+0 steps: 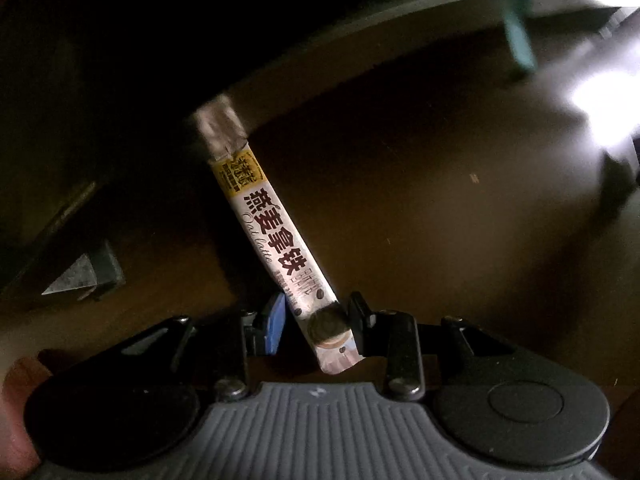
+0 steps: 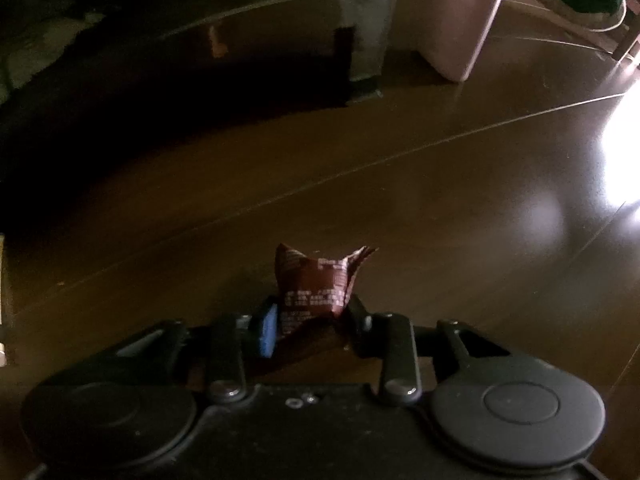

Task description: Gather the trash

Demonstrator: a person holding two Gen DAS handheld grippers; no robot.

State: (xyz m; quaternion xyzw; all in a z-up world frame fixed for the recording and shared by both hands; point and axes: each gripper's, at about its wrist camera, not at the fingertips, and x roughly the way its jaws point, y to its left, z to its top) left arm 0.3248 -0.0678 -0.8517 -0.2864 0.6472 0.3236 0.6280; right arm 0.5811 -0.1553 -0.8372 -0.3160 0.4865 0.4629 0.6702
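— Your left gripper point(image 1: 316, 322) is clamped on the low end of an oat latte stick sachet point(image 1: 276, 236), which slants up over the brown floor point(image 1: 420, 200).

— And your right gripper point(image 2: 310, 326)?

— Pinching a crumpled maroon wrapper point(image 2: 316, 284) just above the floor point(image 2: 400, 208); a pink bin point(image 2: 460, 20) stands well beyond.

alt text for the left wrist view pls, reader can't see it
The left gripper is closed on the lower end of a long white oat latte sachet, which slants up and to the left over a dark brown floor. The scene is dim, with bright glare at the right edge and dark furniture along the top.
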